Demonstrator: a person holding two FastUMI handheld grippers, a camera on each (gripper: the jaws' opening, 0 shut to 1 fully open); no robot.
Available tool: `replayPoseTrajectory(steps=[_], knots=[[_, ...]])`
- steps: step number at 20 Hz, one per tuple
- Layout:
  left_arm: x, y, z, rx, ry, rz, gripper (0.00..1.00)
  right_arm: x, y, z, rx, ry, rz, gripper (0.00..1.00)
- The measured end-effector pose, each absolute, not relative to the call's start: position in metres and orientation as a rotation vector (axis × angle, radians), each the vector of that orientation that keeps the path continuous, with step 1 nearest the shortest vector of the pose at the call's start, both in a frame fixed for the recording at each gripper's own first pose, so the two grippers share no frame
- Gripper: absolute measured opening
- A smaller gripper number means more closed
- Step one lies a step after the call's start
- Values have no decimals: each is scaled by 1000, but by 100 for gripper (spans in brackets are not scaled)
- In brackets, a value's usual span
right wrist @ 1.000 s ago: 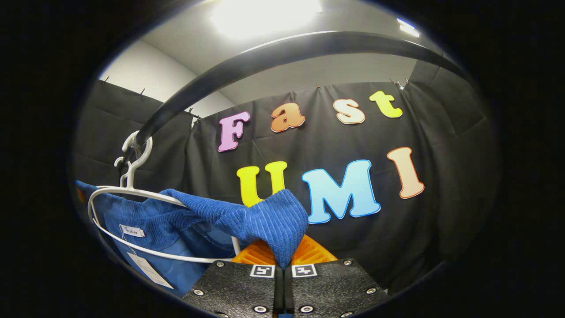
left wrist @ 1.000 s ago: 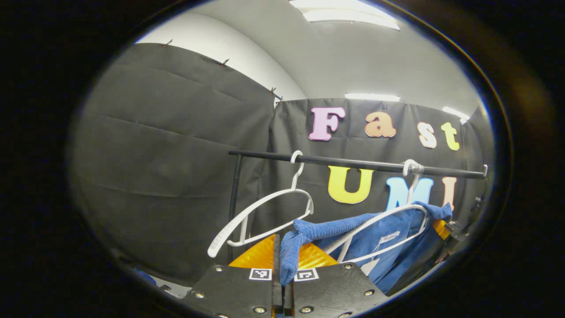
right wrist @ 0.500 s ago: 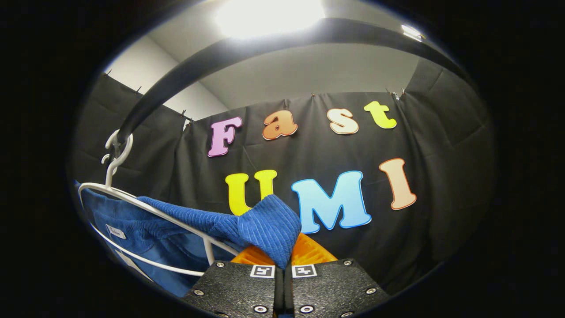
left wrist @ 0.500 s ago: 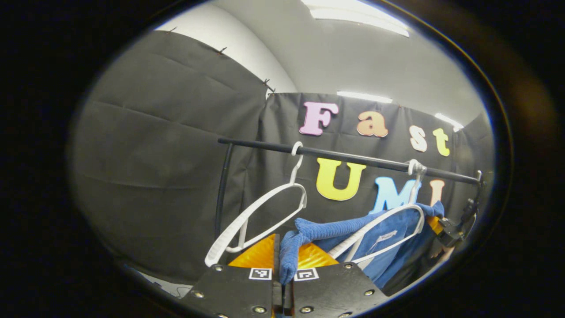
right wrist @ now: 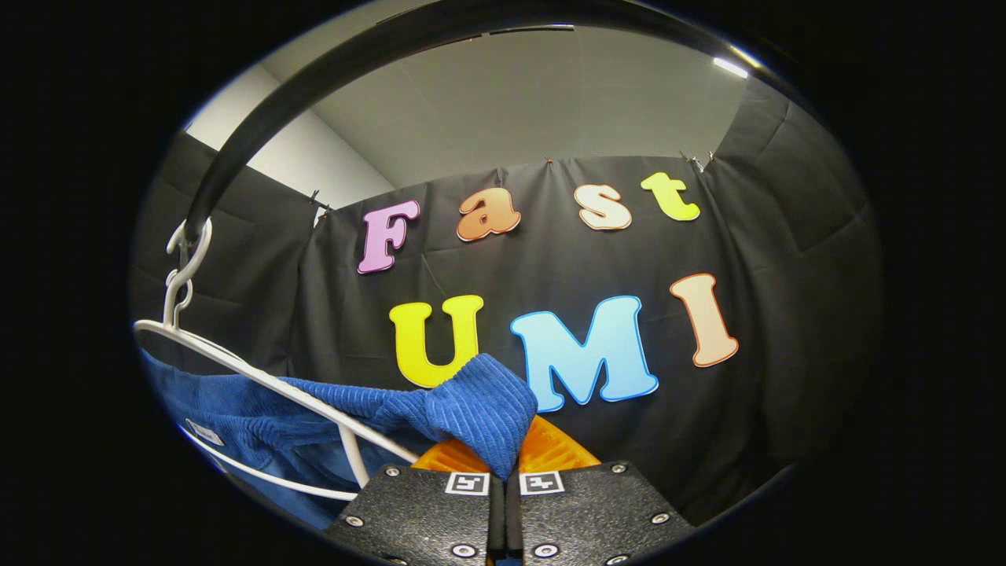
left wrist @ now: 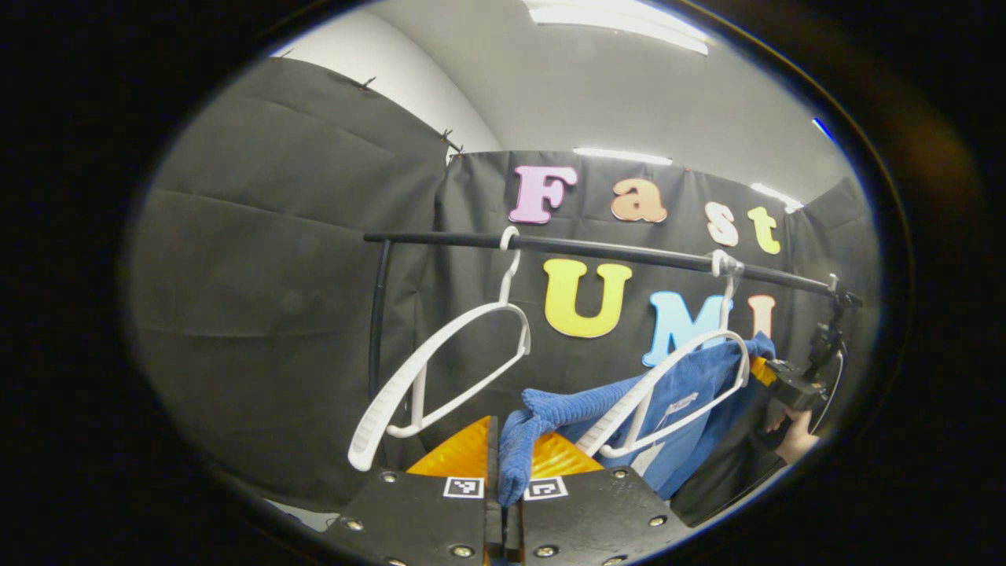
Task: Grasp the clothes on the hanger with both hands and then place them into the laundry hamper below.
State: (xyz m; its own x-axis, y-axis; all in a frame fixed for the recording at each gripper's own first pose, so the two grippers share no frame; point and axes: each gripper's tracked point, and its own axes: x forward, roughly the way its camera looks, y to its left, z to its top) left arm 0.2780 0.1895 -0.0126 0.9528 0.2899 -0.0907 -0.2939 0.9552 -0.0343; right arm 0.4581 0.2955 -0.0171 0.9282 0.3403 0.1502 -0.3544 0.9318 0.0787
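Blue ribbed-knit garment [left wrist: 676,401], one item; draped on a white plastic hanger [left wrist: 668,389] whose hook sits on the black metal rail [left wrist: 613,251]; its long axis runs across between my two grippers, one end stretched to each; a white label shows at the neck.

My left gripper [left wrist: 503,491]: fingers pressed together on a bunched corner of the blue garment, which rises from between them and trails to the right in the left gripper view, toward the hanger.

My right gripper [right wrist: 503,479]: fingers closed on the opposite ribbed corner [right wrist: 479,409]; from there the fabric pulls away to the left in the right gripper view, over the hanger's [right wrist: 267,385] shoulder; the rail [right wrist: 314,79] arcs overhead.

White hangers, two counted in the left gripper view: one carrying the garment, one bare white plastic hanger [left wrist: 440,369] tilted, its hook on the same rail further along.

Rail, one; a black upright post [left wrist: 377,314] at its near end.

Far off in the left gripper view, beyond the garment, the other gripper [left wrist: 790,385] and the hand [left wrist: 794,444] holding it.
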Motion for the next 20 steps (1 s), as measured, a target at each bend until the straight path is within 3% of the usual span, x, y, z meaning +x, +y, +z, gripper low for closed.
replayPoseTrajectory(steps=[20], knots=[[257,172,-79,-160,126,324,4,441,297,-73,-50,-153,375,0]])
